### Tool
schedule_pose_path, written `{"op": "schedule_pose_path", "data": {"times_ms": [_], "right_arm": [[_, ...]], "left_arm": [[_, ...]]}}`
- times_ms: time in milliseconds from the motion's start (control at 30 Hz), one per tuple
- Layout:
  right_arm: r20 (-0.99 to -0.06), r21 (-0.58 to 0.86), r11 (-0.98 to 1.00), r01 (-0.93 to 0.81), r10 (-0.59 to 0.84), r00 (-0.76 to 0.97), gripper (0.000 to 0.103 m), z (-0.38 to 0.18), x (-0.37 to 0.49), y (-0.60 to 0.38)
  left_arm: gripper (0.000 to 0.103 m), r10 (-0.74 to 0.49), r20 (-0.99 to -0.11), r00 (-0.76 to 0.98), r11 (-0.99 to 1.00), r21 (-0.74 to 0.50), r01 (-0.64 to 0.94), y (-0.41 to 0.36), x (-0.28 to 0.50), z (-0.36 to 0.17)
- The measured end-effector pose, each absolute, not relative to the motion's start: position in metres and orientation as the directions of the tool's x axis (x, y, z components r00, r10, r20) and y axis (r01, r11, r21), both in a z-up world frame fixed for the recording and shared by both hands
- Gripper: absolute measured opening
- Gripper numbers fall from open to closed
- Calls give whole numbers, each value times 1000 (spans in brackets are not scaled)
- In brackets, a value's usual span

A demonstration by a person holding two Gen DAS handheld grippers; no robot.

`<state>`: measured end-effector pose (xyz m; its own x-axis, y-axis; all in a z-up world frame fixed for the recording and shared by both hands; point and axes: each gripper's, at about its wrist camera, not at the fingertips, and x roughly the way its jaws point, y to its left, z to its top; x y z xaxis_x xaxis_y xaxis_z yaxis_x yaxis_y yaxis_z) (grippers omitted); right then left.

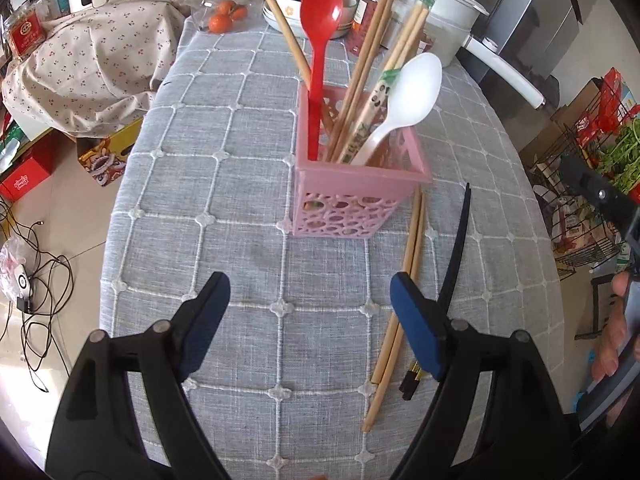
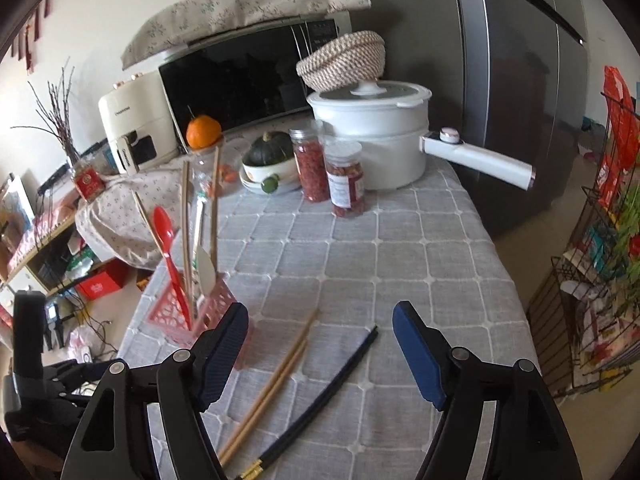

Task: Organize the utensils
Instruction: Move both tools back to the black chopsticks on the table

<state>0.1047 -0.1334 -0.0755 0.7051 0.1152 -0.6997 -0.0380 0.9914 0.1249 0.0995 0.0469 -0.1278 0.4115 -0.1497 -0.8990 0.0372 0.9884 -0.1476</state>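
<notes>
Both grippers, left (image 1: 310,304) and right (image 2: 320,332), spread wide, fingers empty. Nearest the surface's (image 1: 240,184) near edge lie wooden chopsticks (image 2: 268,388) beside black chopsticks (image 2: 332,388); beyond, the pink holder (image 1: 356,188) carries spoons; bare cloth reaches the far-edge pot (image 2: 376,136).

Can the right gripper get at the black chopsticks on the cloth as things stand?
Probably yes: the right gripper is open and empty, and the black chopsticks lie flat between its fingers' lines, apart from the wooden pair, nothing covering them.

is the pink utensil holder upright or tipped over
Upright: the pink perforated plastic holder stands on its base, red spoon and wooden chopsticks sticking up.
</notes>
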Motion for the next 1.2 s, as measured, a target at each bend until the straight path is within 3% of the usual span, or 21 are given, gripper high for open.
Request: {"op": "schedule_pose_path", "data": {"times_ms": [367,700,1200], "right_arm": [[-900,99,994,55,65,432,76,-141,124,-146],[-957,53,992,119,16,290,76,-185,148,-153],[-967,44,989,140,7,255,76,-202,157,-150]], "left_arm": [[82,-161,-918,361,987,-145,71,26,105,-136],[82,-171,-925,340,985,-158,66,25,108,-140],[82,-174,-924,340,985,-160,70,24,107,-140]]}}
